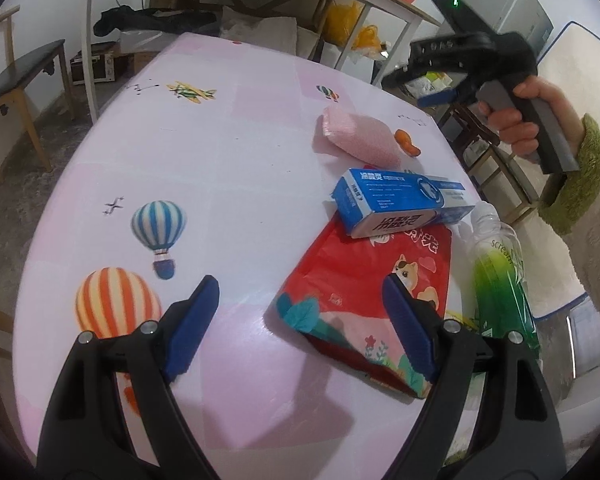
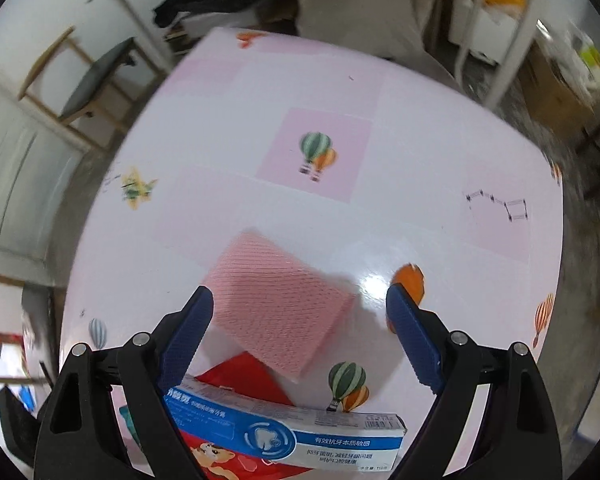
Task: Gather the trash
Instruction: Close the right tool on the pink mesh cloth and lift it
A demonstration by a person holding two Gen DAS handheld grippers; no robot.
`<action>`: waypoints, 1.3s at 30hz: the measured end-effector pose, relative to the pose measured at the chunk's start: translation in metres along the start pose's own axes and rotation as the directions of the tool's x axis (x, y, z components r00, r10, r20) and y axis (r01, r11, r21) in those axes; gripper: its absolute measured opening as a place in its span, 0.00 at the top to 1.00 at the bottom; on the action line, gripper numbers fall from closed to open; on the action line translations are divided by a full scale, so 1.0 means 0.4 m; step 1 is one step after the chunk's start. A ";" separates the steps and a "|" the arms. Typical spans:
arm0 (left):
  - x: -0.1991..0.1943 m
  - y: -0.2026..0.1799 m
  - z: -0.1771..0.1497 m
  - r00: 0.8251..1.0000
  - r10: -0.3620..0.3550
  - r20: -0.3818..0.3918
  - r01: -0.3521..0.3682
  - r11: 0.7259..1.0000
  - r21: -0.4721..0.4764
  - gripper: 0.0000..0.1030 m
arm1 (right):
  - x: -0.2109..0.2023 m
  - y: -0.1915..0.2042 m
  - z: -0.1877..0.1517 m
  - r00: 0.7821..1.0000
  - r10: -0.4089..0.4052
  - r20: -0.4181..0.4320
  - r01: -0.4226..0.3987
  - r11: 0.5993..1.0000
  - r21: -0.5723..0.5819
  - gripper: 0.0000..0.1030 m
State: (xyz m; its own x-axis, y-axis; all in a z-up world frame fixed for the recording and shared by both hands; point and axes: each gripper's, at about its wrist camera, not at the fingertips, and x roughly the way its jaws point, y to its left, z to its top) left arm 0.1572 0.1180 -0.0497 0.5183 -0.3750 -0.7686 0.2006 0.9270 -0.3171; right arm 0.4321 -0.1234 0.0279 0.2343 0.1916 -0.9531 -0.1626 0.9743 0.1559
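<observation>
table (image 1: 240,152): pink printed cloth, trash clustered at one edge within reach.
red pouch (image 1: 364,292): flat, toothpaste box (image 1: 396,204) lying across it.
bottle (image 1: 500,276): left view only.
pink cloth (image 2: 276,304): closest in right view.
left hand-held gripper (image 1: 302,322): apart, empty.
right hand-held gripper (image 2: 300,336): apart, empty, above cloth.

We see the left gripper (image 1: 300,294): black arms, ribbed blue pads, silver screws at the joints. The right gripper (image 2: 300,306) matches it, and its grey handle carries a green light. Our sleeve (image 1: 580,176) is cream with a fuzzy green cuff
</observation>
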 end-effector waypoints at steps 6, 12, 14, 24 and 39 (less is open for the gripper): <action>-0.015 0.015 -0.008 0.999 0.033 -0.004 -0.033 0.999 -0.017 0.23 | 0.056 -0.026 0.008 0.999 0.019 -0.038 -0.015 0.996 0.091 0.20; -0.022 0.019 -0.006 0.999 0.048 0.002 -0.048 0.999 -0.020 0.23 | 0.090 -0.057 0.000 0.993 0.079 -0.089 -0.061 0.981 0.186 0.22; -0.023 0.020 -0.005 0.999 0.050 0.004 -0.050 0.999 -0.014 0.23 | 0.095 -0.060 -0.001 0.991 0.093 -0.098 -0.072 0.977 0.202 0.23; -0.028 0.019 -0.002 0.999 0.051 0.018 -0.051 0.999 -0.004 0.23 | 0.133 -0.048 0.009 0.985 0.105 -0.136 -0.072 0.971 0.229 0.32; -0.024 0.024 0.001 0.999 0.043 0.021 -0.043 0.999 -0.005 0.23 | 0.144 -0.022 0.016 0.982 0.101 -0.158 -0.069 0.979 0.193 0.47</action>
State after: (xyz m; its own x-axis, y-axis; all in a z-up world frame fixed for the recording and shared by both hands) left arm 0.1545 0.1306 -0.0452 0.5438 -0.3341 -0.7699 0.1734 0.9423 -0.2864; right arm 0.4530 -0.1202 -0.0269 0.0623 0.2677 -0.9615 0.0094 0.9632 0.2688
